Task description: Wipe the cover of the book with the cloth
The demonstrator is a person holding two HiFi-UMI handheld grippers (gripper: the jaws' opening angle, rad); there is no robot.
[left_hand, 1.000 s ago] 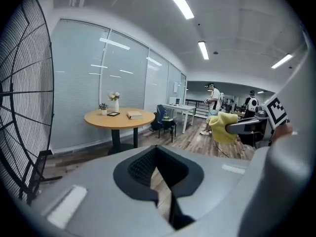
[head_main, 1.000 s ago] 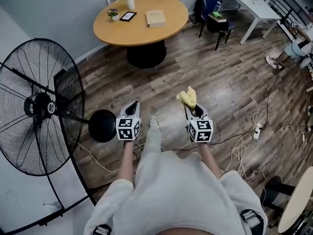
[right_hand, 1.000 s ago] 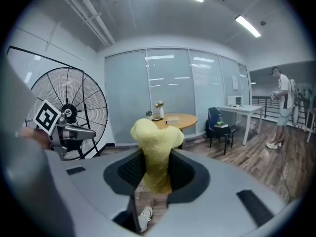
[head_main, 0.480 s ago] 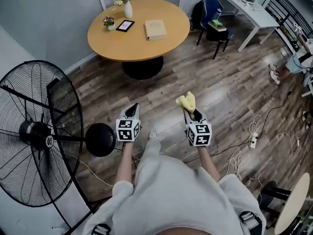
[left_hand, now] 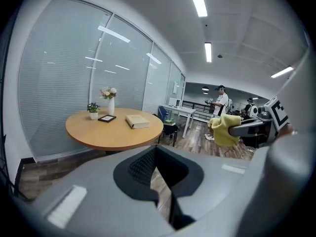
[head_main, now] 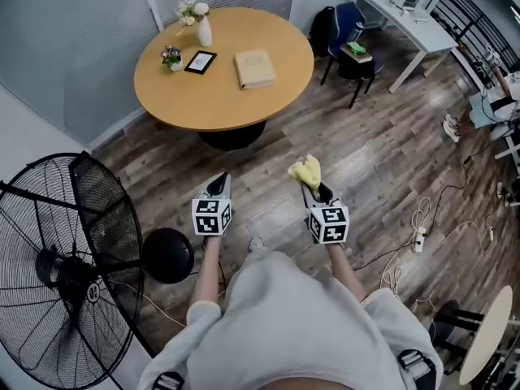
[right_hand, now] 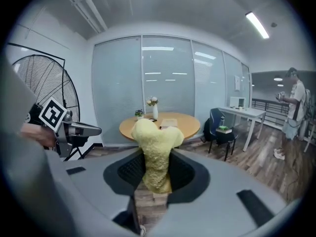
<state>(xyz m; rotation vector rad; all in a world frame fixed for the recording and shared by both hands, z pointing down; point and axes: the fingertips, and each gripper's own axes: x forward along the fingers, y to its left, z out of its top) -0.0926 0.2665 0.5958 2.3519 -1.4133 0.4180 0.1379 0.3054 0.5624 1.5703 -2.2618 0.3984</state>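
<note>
A tan book (head_main: 254, 69) lies shut on the round wooden table (head_main: 236, 104), far ahead of both grippers. In the left gripper view the book (left_hand: 137, 122) sits mid-table; in the right gripper view the book (right_hand: 169, 123) shows small behind the cloth. My right gripper (head_main: 318, 192) is shut on a yellow cloth (head_main: 307, 171), which sticks up from between its jaws (right_hand: 155, 154). My left gripper (head_main: 218, 182) is held level beside it, shut and with nothing in it. Both hang over the wood floor, well short of the table.
On the table stand a white vase of flowers (head_main: 199, 24), a small potted plant (head_main: 171, 57) and a black picture frame (head_main: 200, 61). A big floor fan (head_main: 69, 275) stands at my left. A blue chair (head_main: 345, 32) and a white desk (head_main: 404, 8) are at right; cables (head_main: 422, 218) trail on the floor.
I have walked closer to the table: it is bigger and lower in the head view, and the fan has slid down-left. Both grippers keep their pose; the cloth stays held.
</note>
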